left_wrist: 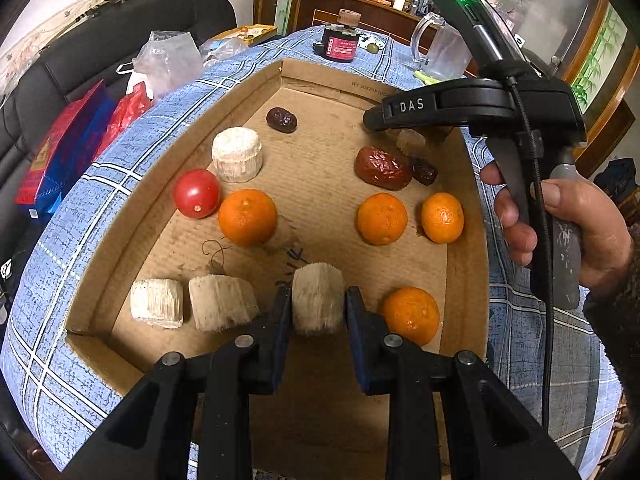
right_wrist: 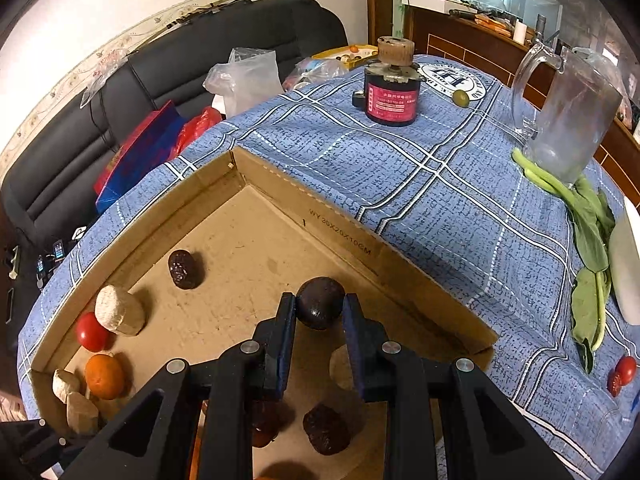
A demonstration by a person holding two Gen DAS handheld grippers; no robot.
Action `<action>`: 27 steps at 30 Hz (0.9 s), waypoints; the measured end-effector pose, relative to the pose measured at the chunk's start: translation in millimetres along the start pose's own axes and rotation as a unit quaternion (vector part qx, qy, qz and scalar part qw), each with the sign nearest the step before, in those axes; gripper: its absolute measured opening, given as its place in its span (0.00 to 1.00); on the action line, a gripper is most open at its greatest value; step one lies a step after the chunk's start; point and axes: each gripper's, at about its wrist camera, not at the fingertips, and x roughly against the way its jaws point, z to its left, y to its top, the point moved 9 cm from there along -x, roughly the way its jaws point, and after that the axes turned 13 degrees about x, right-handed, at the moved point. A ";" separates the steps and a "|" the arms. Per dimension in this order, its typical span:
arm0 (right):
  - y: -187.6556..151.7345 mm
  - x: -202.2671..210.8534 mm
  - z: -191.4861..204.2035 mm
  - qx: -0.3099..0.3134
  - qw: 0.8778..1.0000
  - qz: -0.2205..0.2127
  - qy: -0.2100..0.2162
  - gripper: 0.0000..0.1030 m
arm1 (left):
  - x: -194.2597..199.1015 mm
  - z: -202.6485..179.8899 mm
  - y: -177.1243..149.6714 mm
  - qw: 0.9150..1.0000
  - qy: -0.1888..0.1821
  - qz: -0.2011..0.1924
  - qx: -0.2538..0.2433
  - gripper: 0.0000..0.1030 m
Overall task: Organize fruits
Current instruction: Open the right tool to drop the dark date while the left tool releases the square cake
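A shallow cardboard tray [left_wrist: 176, 128] lies on the blue checked cloth. My left gripper [left_wrist: 318, 312] is shut on a pale fibrous cane chunk [left_wrist: 318, 300] near the tray's front edge, beside two more cane chunks [left_wrist: 192, 304] and a mandarin [left_wrist: 412, 314]. Further in lie several mandarins [left_wrist: 248, 216], a tomato [left_wrist: 197, 193], another cane chunk [left_wrist: 237, 154], a red date [left_wrist: 382, 168] and dark dates [left_wrist: 282, 120]. My right gripper [right_wrist: 319, 312] is shut on a dark round fruit [right_wrist: 320, 306] over the tray's far corner. A hand [left_wrist: 580, 224] holds that gripper.
Beyond the tray on the cloth [right_wrist: 400, 168] stand a black canister with a pink label [right_wrist: 392, 92], a green olive [right_wrist: 461, 98] and a clear glass pitcher [right_wrist: 568, 116]. Leafy greens [right_wrist: 588, 220] and small tomatoes [right_wrist: 624, 372] lie at the right. A black sofa [right_wrist: 200, 52] holds bags at the left.
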 end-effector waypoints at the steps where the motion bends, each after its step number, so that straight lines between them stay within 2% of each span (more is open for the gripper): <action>1: 0.1 -0.1 0.2 0.000 1.000 0.001 0.001 0.26 | 0.2 0.0 0.0 1.000 -0.001 0.001 0.000 0.25; 6: -2.1 4.0 1.6 0.004 1.000 0.004 0.007 0.27 | 3.2 1.2 -3.0 1.000 -0.003 0.003 -0.001 0.27; 12: -7.4 18.0 2.5 0.006 1.000 0.005 -0.003 0.30 | 10.6 0.6 -4.4 1.000 -0.011 -0.005 -0.005 0.42; 14: -7.7 21.9 4.2 0.010 1.000 0.005 -0.009 0.48 | 12.9 1.3 -4.8 1.000 -0.013 -0.006 -0.006 0.43; 15: -5.8 23.5 4.7 0.013 1.000 0.001 -0.018 0.51 | 13.0 1.5 -5.0 1.000 -0.013 -0.005 -0.007 0.44; 17: -1.4 23.4 5.4 0.018 0.999 -0.003 -0.038 0.51 | 13.3 3.0 -4.6 1.000 -0.010 -0.005 -0.010 0.45; 21: 1.7 28.5 7.5 0.002 0.999 -0.009 -0.043 0.51 | 18.9 5.3 1.8 1.000 -0.015 -0.012 -0.009 0.45; 27: -22.0 55.8 15.6 0.013 0.998 0.007 -0.060 0.51 | 32.7 10.8 3.4 0.999 -0.031 -0.025 -0.014 0.49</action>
